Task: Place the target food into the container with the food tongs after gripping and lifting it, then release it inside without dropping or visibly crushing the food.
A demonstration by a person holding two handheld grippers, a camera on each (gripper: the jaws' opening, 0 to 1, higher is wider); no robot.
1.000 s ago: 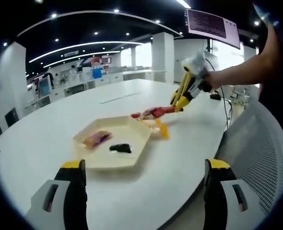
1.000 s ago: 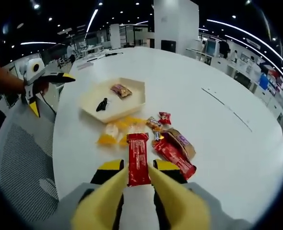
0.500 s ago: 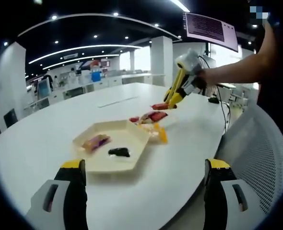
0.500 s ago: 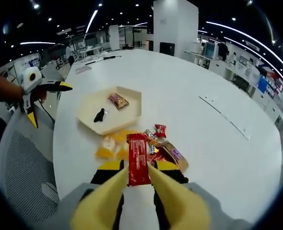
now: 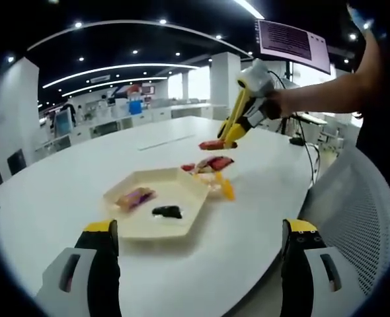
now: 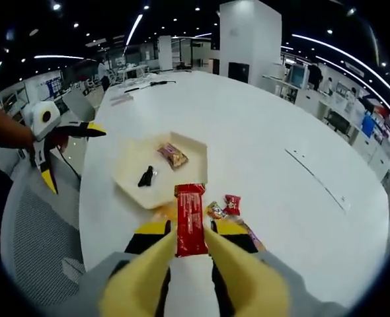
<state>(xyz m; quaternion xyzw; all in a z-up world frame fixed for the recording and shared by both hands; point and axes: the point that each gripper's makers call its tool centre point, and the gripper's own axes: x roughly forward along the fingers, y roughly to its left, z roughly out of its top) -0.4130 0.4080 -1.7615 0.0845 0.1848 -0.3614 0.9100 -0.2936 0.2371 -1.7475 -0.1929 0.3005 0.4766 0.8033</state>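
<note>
Already gripped and lifted — red snack bar (image 6: 190, 220) pinched between the yellow jaws of the right hand-held gripper (image 6: 190, 243), clear of the white surface (image 6: 281, 119) and hanging near the edge of the cream hexagonal tray (image 6: 130, 178). Seen too from the left gripper view, raised above the pile of loose snacks (image 5: 210, 163) beside that tray (image 5: 182, 218). No visible creasing or squashing of the wrapper, so far as can be judged. Inside the tray: a purple-and-orange wrapped snack (image 6: 172, 155) and a small black item (image 6: 146, 176). Left hand-held gripper (image 5: 198, 231) wide open, holding nothing, hovering off the near side of the tray. Left to do, by the look of it — carry the bar over the tray, lower it in, part the jaws gently
</note>
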